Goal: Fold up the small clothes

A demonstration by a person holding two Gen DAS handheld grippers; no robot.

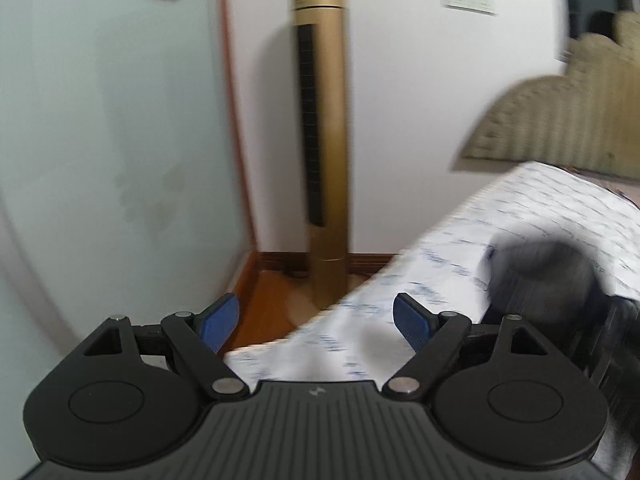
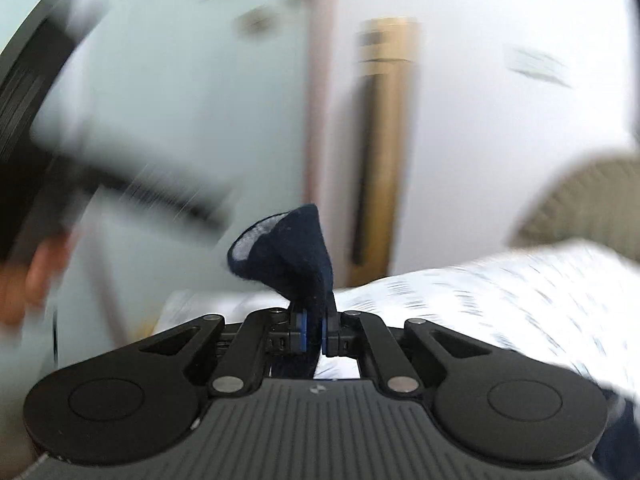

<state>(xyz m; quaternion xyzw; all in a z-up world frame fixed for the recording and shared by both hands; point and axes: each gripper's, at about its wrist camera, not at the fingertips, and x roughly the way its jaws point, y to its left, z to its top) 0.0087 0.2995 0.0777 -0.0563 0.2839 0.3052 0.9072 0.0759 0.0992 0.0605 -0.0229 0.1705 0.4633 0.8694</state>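
My right gripper (image 2: 314,326) is shut on a dark navy sock (image 2: 292,252), which sticks up between its blue pads with its pale inside showing at the top. My left gripper (image 1: 316,320) is open and empty, held over the near left edge of a white printed sheet (image 1: 440,280). In the left wrist view a blurred dark shape (image 1: 544,272) sits on the sheet to the right; I cannot tell whether it is clothing or the other gripper. The sheet also shows in the right wrist view (image 2: 520,300).
A tall gold tower fan (image 1: 320,128) stands against the white wall ahead, on a wooden floor (image 1: 260,304). A glass panel (image 1: 100,140) is on the left. A beige padded headboard (image 1: 568,120) is at the right. The right wrist view is motion-blurred.
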